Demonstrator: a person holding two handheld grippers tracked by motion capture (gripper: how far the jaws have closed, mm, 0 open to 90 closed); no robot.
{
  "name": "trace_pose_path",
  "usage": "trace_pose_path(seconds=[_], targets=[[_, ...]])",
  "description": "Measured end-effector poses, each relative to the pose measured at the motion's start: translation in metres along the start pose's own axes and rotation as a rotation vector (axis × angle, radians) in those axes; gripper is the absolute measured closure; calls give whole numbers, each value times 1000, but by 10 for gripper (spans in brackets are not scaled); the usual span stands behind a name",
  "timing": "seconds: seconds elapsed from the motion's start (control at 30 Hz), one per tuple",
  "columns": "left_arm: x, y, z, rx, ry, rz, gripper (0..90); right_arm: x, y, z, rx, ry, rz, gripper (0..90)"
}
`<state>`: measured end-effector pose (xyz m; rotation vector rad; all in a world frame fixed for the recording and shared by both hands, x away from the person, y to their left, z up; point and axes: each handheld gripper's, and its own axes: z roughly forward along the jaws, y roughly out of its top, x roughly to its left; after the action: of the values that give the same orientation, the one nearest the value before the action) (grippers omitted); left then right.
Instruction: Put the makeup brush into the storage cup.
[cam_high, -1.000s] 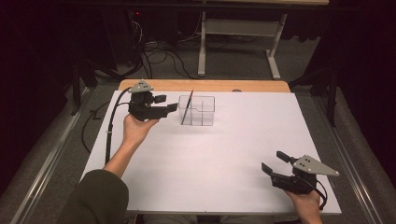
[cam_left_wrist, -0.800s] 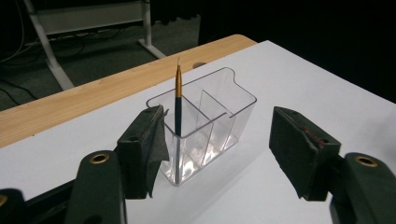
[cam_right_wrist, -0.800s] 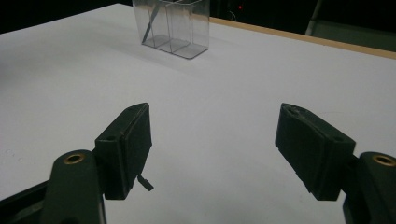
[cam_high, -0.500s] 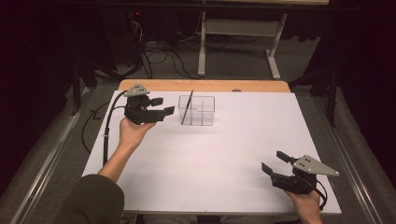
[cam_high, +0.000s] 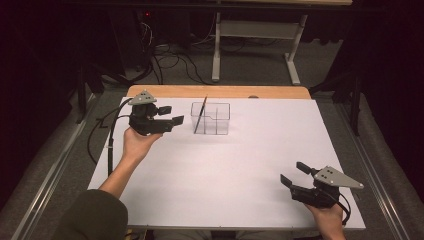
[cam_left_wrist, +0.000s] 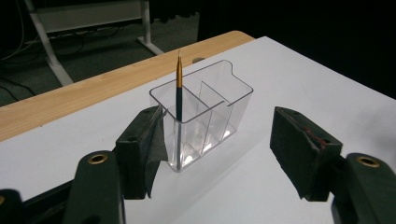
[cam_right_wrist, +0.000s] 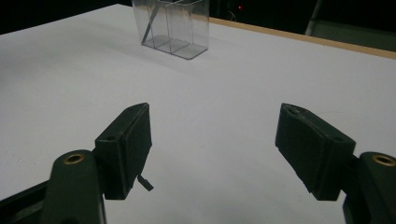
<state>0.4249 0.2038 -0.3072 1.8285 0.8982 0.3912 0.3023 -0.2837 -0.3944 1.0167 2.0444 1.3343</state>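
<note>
A clear plastic organizer (cam_high: 211, 118) (cam_left_wrist: 205, 112) (cam_right_wrist: 173, 25) with divided compartments stands on the white table top near its far edge. A thin dark brush with a gold ferrule (cam_high: 201, 114) (cam_left_wrist: 179, 88) leans in its leftmost compartment. My left gripper (cam_high: 170, 114) (cam_left_wrist: 219, 149) is held just left of the organizer, open, nothing between its jaws. My right gripper (cam_high: 296, 172) (cam_right_wrist: 215, 149) is low over the table's near right corner, open and empty.
The white sheet (cam_high: 240, 165) covers a wooden table whose bare strip (cam_high: 220, 92) shows at the far edge. Beyond it stand a desk frame (cam_high: 255, 45) and floor cables (cam_high: 165, 55). A cable (cam_high: 112, 135) trails from the left gripper.
The left gripper has drawn back a little to the left, away from the organizer. The right gripper has not moved.
</note>
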Motion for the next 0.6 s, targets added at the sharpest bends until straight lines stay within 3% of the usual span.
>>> trace_pose_path(seconds=[0.6], targets=[[-7,-5,-15,0,-14,-6,351,0,0,0,1,0,5,285]])
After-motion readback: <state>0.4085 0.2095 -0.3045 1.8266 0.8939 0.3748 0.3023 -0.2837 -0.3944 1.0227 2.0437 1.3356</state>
